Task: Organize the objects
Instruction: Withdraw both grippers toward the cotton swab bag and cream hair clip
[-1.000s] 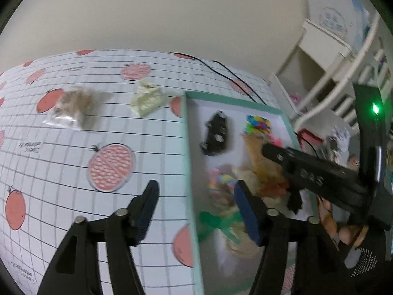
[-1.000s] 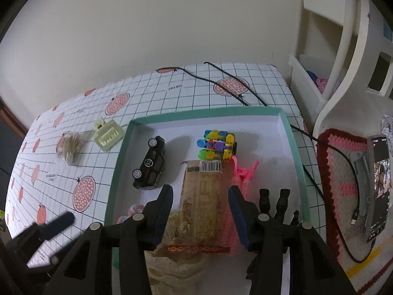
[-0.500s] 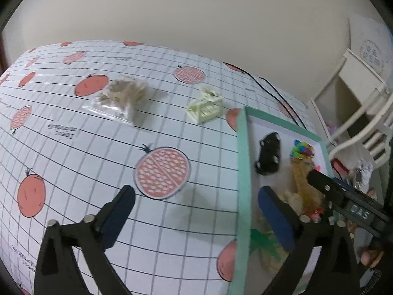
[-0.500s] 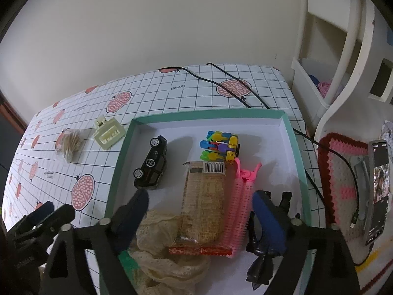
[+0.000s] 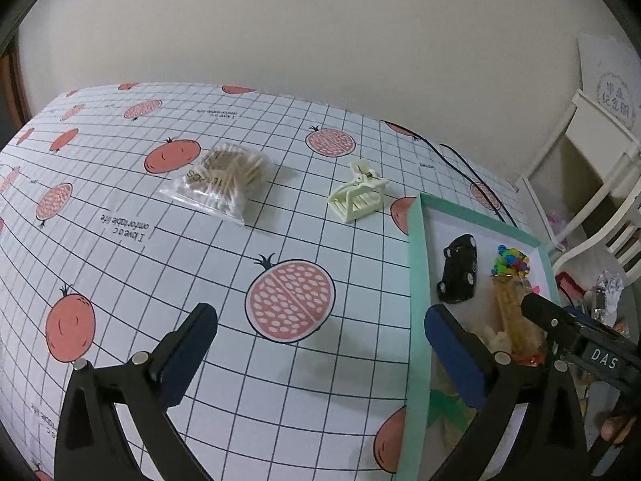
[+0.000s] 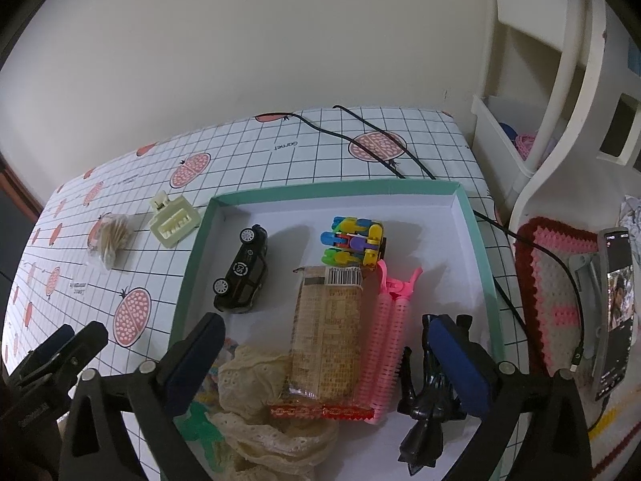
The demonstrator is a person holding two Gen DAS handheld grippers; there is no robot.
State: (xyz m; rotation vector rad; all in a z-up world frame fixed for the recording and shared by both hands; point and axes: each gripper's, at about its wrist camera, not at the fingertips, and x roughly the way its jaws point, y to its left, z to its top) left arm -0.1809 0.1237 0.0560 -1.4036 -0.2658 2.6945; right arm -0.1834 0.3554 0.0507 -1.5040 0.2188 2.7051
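A teal-rimmed tray (image 6: pixel 192 264) (image 5: pixel 416 280) holds a black toy car (image 6: pixel 242 270) (image 5: pixel 458 268), a colourful block toy (image 6: pixel 354 242), a snack packet (image 6: pixel 326 332), pink hair rollers (image 6: pixel 384 332), a cream lace cloth (image 6: pixel 256 409) and a black figure (image 6: pixel 424 397). On the tablecloth to the tray's left lie a cream hair claw (image 5: pixel 356 198) (image 6: pixel 174 222) and a bag of cotton swabs (image 5: pixel 218 182) (image 6: pixel 110 238). My left gripper (image 5: pixel 320 350) is open above the cloth near the tray's left rim. My right gripper (image 6: pixel 320 360) is open over the tray, holding nothing.
A black cable (image 6: pixel 372 148) runs across the table's far side. White furniture (image 6: pixel 561 100) stands to the right. A phone (image 6: pixel 613 312) rests on a crocheted mat (image 6: pixel 553 280) beside the tray. The wall lies beyond the table.
Both grippers have opened wide. The left one swung left, away from the tray, over the tablecloth. The right one released the snack packet and drew back slightly.
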